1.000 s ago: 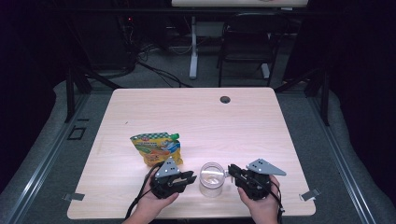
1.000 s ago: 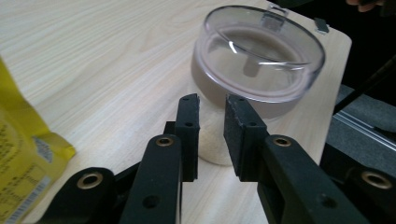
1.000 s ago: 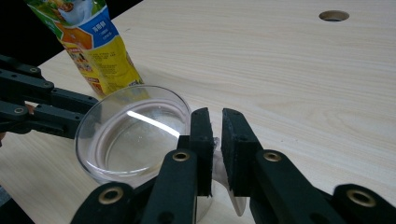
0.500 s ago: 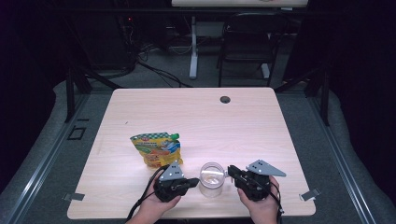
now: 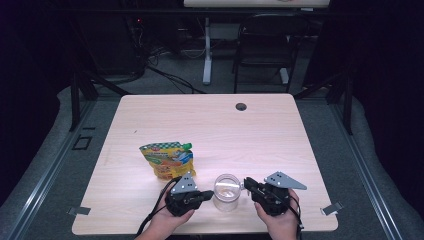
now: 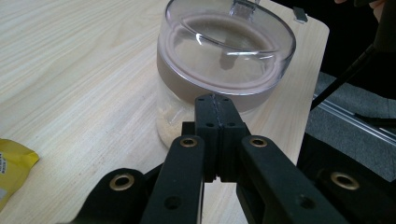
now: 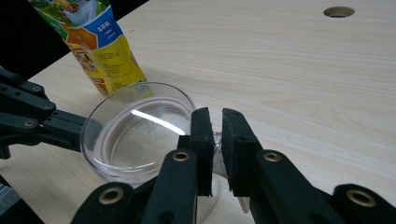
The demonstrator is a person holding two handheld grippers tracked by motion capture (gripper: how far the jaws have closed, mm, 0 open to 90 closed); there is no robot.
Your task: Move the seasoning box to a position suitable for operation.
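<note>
A clear round jar (image 5: 227, 192) stands near the table's front edge between my two grippers. In the left gripper view the left gripper (image 6: 215, 99) is shut with nothing between its jaws, and its tips rest against the jar (image 6: 224, 51) just below the rim. My right gripper (image 7: 215, 116) is closed on a clear tab that juts from the rim of the jar (image 7: 135, 130). In the high view the left gripper (image 5: 209, 194) meets the jar from the left and the right gripper (image 5: 246, 184) from the right.
A yellow and green spouted food pouch (image 5: 167, 157) lies just behind the left gripper; it also shows as the pouch (image 7: 100, 42) beyond the jar. A cable hole (image 5: 241, 106) sits at the table's far edge. Metal clips mark the table's front corners.
The left gripper has edged slightly toward the jar. The jar, the pouch and the right gripper have stayed put.
</note>
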